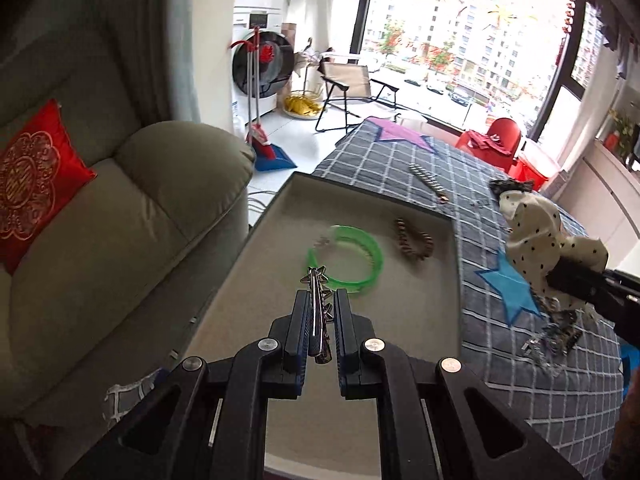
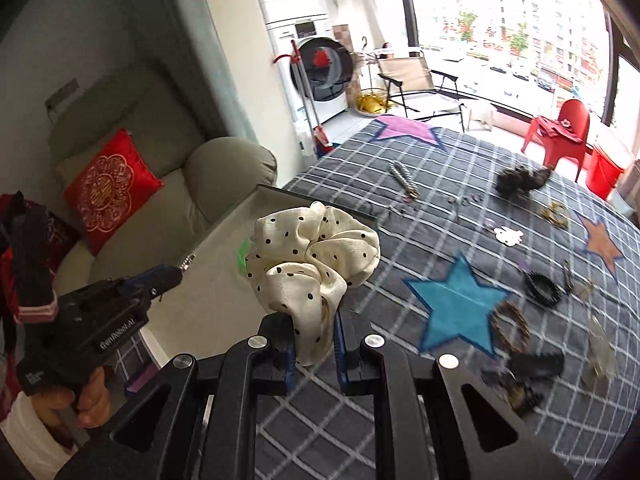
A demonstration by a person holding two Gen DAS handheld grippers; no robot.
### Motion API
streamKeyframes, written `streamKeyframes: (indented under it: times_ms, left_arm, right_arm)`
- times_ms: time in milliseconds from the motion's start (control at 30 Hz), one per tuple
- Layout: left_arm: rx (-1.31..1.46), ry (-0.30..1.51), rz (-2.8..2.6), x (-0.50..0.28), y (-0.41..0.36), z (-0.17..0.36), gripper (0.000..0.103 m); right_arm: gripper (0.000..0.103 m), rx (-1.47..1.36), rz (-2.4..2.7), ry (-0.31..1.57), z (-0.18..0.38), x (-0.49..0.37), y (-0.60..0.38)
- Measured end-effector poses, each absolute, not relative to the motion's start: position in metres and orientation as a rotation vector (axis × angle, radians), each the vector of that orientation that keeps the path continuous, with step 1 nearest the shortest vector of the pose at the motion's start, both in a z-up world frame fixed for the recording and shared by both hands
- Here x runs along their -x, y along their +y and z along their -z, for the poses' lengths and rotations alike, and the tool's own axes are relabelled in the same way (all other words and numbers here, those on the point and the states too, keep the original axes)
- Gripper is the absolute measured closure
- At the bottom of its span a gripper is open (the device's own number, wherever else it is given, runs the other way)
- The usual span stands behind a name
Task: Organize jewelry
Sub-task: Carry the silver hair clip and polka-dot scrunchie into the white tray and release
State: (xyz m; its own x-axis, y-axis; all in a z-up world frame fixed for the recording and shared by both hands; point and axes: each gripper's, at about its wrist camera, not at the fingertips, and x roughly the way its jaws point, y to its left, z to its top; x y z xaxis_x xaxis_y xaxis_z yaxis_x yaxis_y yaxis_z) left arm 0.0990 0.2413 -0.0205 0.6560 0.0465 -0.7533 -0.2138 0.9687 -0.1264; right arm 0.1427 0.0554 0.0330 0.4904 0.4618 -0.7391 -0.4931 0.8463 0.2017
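The left tool (image 1: 318, 308) pinches a spiky clip (image 1: 317, 300) over the tray (image 1: 360, 196), likely to drop it by the green bangle (image 1: 346, 258). The right tool (image 2: 316, 328) grips a dotted scrunchie (image 2: 314, 256), held up beside the tray, over the bed (image 2: 400, 420), pointing forward.

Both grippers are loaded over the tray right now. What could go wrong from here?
1. The left gripper pinches the spiked silver hair clip directly above the green bangle; released here, it would likely land on the bangle and tangle with it.
2. The polka-dot scrunchie in the right gripper hides much of the tray from the right wrist view, so its placement may be blind.
3. The beaded bracelet lies nearby and could get knocked.
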Motion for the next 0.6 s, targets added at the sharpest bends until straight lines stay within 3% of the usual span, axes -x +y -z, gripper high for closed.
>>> streamKeyframes:
  times_ms: [600]
  left_arm:
    - [0.207, 1.012, -0.213, -0.152, 0.262, 0.079, 0.09]
  right_arm:
    - [0.086, 0.117, -0.626, 0.999, 0.043, -0.247, 0.152]
